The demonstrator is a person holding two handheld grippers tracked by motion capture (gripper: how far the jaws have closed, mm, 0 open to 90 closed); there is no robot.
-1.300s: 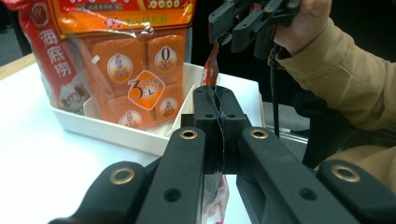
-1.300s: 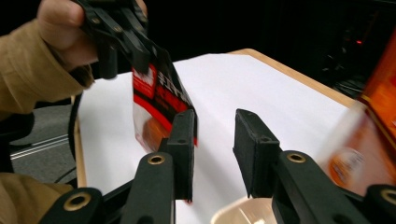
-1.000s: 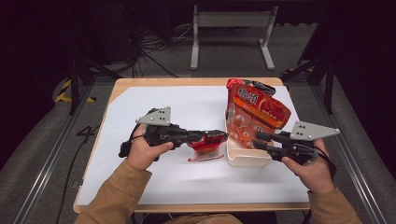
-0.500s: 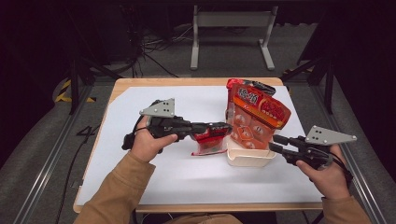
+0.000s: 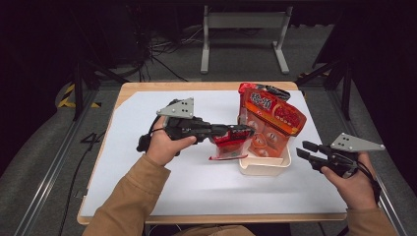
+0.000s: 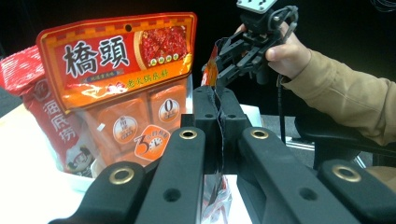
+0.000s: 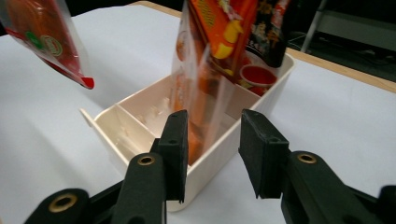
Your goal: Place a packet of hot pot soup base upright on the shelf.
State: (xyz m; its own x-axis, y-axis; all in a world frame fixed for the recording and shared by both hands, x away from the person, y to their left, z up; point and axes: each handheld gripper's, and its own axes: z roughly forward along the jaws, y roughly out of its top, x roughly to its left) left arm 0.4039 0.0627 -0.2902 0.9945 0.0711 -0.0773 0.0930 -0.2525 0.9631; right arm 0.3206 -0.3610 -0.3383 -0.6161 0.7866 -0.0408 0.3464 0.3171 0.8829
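My left gripper [image 5: 247,132] is shut on the edge of a small red sauce packet [image 5: 227,146], which hangs just above the table beside the cream box [image 5: 265,167]. In the left gripper view the packet's thin edge [image 6: 215,198] runs between the closed jaws. A tall orange pouch [image 5: 273,118] stands in the box, with a red pouch [image 6: 32,98] behind it. My right gripper [image 5: 301,150] sits to the right of the box, apart from it. Its jaws [image 7: 212,140] have just been opening and nothing is between them. They point at the box [image 7: 140,121].
The box has a partition, and its near compartment [image 7: 126,128] looks bare. A white sheet [image 5: 162,182] covers the wooden table, whose near edge is close to my right hand. A grey metal stand [image 5: 243,29] is on the floor beyond the table.
My left gripper has carried the red packet up and to the right, toward the box. My right gripper has drawn back from the box to the right, with its jaws wider.
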